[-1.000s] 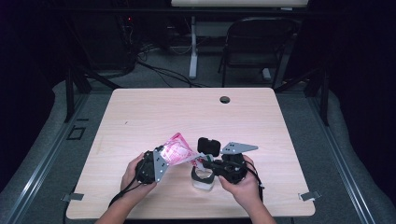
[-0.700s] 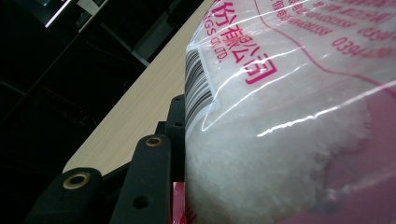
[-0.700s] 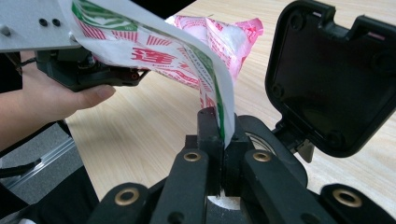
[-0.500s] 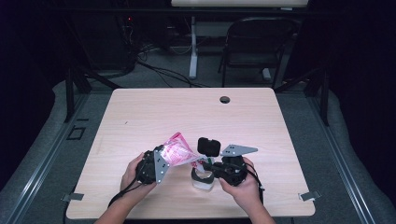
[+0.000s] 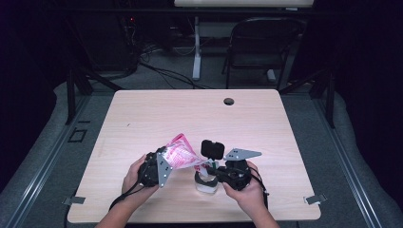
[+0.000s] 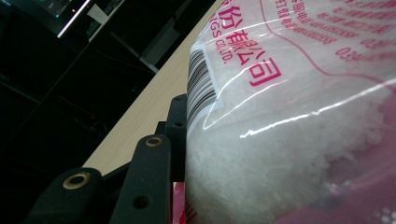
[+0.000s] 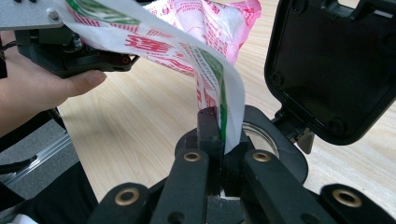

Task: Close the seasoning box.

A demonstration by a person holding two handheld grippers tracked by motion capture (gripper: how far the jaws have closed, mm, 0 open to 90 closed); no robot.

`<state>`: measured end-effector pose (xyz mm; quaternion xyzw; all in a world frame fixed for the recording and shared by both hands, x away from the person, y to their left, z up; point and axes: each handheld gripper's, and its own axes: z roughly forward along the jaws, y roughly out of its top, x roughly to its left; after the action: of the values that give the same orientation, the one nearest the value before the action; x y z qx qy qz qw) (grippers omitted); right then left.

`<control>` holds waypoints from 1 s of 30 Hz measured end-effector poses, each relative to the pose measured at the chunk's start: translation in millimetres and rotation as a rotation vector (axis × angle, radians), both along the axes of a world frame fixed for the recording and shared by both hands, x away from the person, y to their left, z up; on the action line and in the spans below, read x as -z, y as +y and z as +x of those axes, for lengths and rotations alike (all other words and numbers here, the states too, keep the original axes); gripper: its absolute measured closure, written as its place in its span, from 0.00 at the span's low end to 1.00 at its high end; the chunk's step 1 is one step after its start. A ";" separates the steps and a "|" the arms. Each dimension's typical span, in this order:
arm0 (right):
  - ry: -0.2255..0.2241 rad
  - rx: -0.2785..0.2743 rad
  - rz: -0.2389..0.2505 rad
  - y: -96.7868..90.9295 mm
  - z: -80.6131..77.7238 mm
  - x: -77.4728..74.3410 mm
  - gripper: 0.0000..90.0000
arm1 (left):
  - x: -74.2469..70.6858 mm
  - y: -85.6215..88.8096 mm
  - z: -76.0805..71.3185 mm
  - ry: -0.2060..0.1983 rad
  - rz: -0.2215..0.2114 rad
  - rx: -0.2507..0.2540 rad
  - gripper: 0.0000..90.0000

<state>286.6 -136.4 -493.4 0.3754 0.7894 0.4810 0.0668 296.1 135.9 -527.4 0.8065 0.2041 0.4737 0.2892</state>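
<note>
A pink-and-white printed bag [image 5: 181, 154] of white grains hangs over the table's front middle. My left gripper [image 5: 170, 161] is shut on its bulging body; one black finger [image 6: 180, 116] presses the clear film [image 6: 289, 116], and the other finger is hidden behind the bag. My right gripper [image 5: 210, 167] is shut on the bag's drawn-out corner strip [image 7: 219, 79], pinched flat between its pads [image 7: 224, 135]. Right below the strip stands a small clear jar [image 5: 206, 184] with a black collar [image 7: 261, 133]. Its black flip lid [image 5: 212, 148] [image 7: 331, 70] stands open.
The light wooden table [image 5: 199, 114] has a cable hole [image 5: 228, 101] near its far edge. A hand [image 7: 42, 88] holds the left gripper [image 7: 70, 46] close by. A folding chair [image 5: 266, 42] and cables lie on the floor behind the table.
</note>
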 end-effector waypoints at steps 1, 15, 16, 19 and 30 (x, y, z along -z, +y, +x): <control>0.000 0.001 -0.001 0.0 -0.1 0.1 1.00 | -0.1 -0.1 -0.1 -0.001 -0.002 0.000 0.77; 0.004 -0.004 -0.011 0.3 -0.4 1.6 1.00 | -4.9 -0.3 -2.4 -0.035 0.023 -0.001 0.77; 0.004 -0.004 -0.007 0.6 -0.4 2.1 1.00 | -5.5 -0.5 -2.7 -0.041 0.027 -0.002 0.77; 0.005 -0.007 -0.012 0.5 -0.5 2.3 1.00 | -6.7 -0.5 -3.3 -0.047 0.024 0.000 0.77; 0.007 -0.004 -0.011 0.8 -1.0 3.4 1.00 | -10.7 -2.4 -6.2 -0.090 0.052 0.002 0.77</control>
<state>285.6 -135.7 -496.8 0.3752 0.7931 0.4753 0.0651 289.9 133.5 -516.7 0.7917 0.1776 0.5144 0.2775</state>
